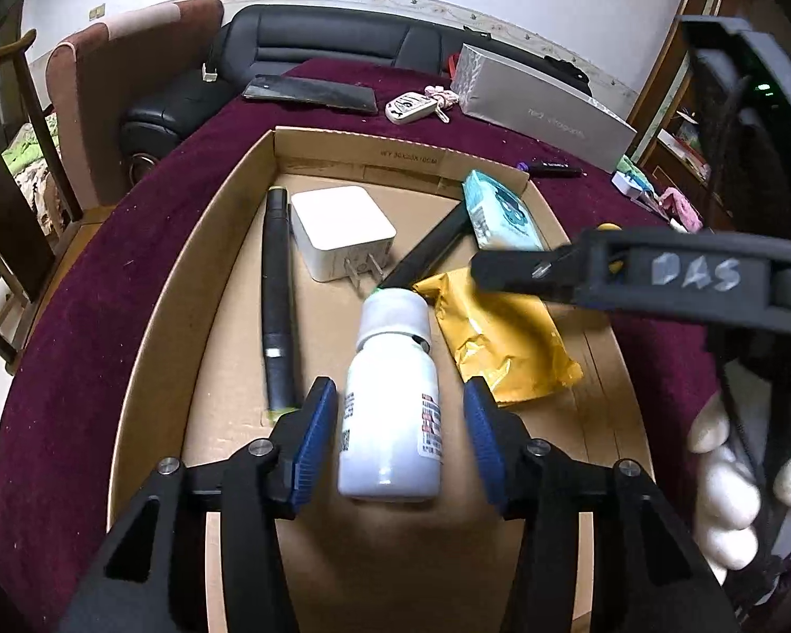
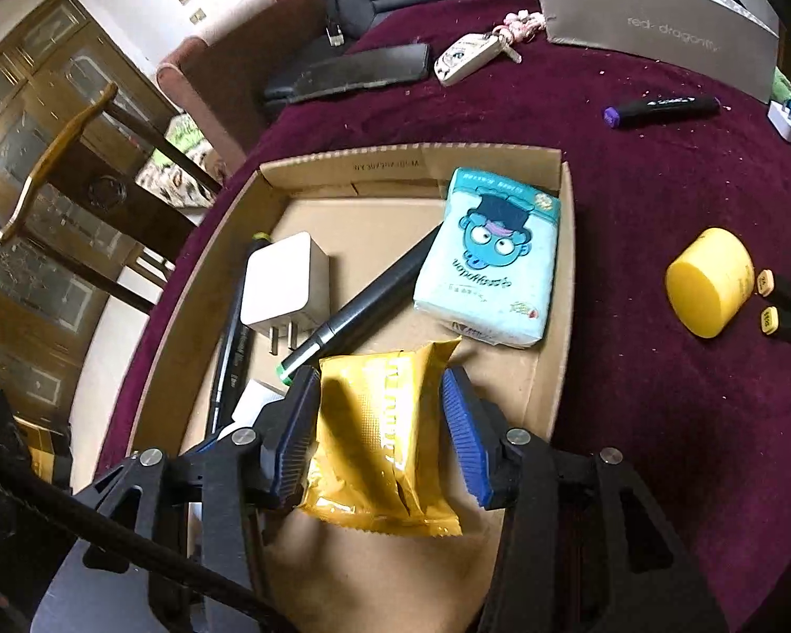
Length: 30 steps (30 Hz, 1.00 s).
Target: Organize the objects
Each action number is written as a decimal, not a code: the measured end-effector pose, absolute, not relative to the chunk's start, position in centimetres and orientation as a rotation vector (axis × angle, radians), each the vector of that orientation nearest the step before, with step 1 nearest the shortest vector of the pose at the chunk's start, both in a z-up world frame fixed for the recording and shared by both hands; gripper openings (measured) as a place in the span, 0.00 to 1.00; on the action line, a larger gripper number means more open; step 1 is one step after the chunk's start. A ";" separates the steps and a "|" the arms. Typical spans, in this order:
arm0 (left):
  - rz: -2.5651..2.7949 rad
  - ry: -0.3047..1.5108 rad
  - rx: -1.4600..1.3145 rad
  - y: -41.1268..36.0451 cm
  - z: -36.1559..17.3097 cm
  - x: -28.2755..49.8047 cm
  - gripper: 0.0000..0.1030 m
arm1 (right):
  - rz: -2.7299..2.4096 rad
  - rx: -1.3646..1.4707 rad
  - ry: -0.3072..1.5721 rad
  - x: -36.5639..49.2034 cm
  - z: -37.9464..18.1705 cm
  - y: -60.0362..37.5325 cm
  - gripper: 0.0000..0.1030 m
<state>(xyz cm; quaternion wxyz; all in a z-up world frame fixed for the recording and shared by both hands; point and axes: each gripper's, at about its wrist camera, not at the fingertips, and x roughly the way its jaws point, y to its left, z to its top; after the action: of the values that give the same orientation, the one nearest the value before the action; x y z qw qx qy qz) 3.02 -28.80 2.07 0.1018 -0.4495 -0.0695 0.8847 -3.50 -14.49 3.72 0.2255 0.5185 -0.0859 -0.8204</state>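
Note:
A shallow cardboard box (image 1: 216,242) lies on a maroon tablecloth. In it lie a white bottle (image 1: 390,401), a gold snack packet (image 1: 501,337), a white charger (image 1: 343,232), two dark pens (image 1: 277,295) and a blue tissue pack (image 1: 501,211). My left gripper (image 1: 401,416) is open, its blue pads either side of the bottle without touching. My right gripper (image 2: 377,422) is open around the gold packet (image 2: 379,427), which lies on the box floor. The right gripper also shows in the left wrist view (image 1: 506,269) above the packet.
On the cloth beyond the box lie a dark phone (image 1: 311,92), a key fob (image 1: 411,105), a silver carton (image 1: 538,105) and a purple-capped marker (image 2: 659,105). A yellow jar (image 2: 712,279) and two yellow-tipped markers (image 2: 785,306) lie right of the box. A sofa stands behind.

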 end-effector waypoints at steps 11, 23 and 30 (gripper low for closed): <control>2.622 0.011 -1.351 -26.2 2.1 4.4 0.43 | -2.358 1.258 -0.302 1.7 7.4 -9.5 0.57; 2.632 -0.135 -1.199 -27.3 5.0 7.3 0.43 | -2.441 1.277 -0.383 5.9 6.7 -0.4 0.57; 2.711 -0.193 -1.397 -30.2 5.2 2.5 0.48 | -2.533 1.265 -0.498 5.9 6.0 5.0 0.57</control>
<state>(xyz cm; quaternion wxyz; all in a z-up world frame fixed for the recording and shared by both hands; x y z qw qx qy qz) 2.52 -30.21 5.20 0.0429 -0.4566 -0.0632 0.8864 5.87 5.01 5.97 0.1332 0.4362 -0.1717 -0.8732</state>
